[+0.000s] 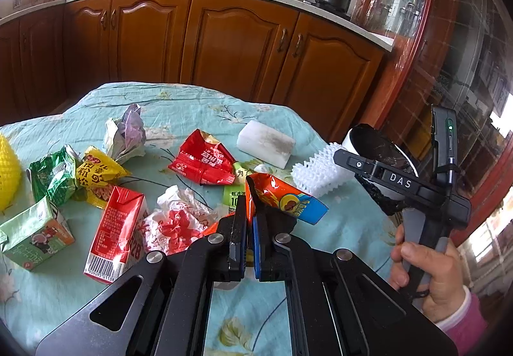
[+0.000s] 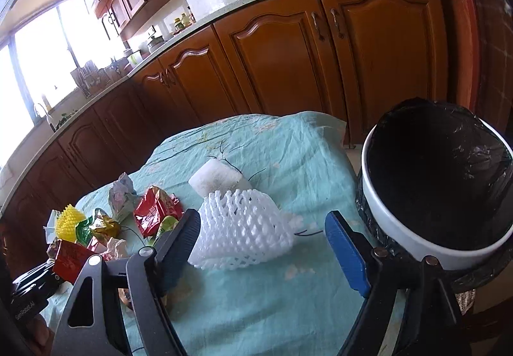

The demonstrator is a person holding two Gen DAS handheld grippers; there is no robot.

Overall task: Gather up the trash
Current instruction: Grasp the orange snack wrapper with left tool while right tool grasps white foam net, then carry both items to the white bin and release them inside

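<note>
Across the teal floral cloth on the counter (image 1: 179, 105), my left claw (image 1: 249, 195) pinches an orange-and-blue snack wrapper (image 1: 288, 195), while my right claw (image 2: 263, 237) gapes around white foam netting (image 2: 243, 227) beside the black-lined bin (image 2: 416, 243).

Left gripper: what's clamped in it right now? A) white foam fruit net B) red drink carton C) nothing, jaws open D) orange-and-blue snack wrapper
D: in the left wrist view the left gripper is shut on the orange-and-blue snack wrapper, lifted off the tablecloth; the red drink carton and white foam fruit net lie on it.
</note>
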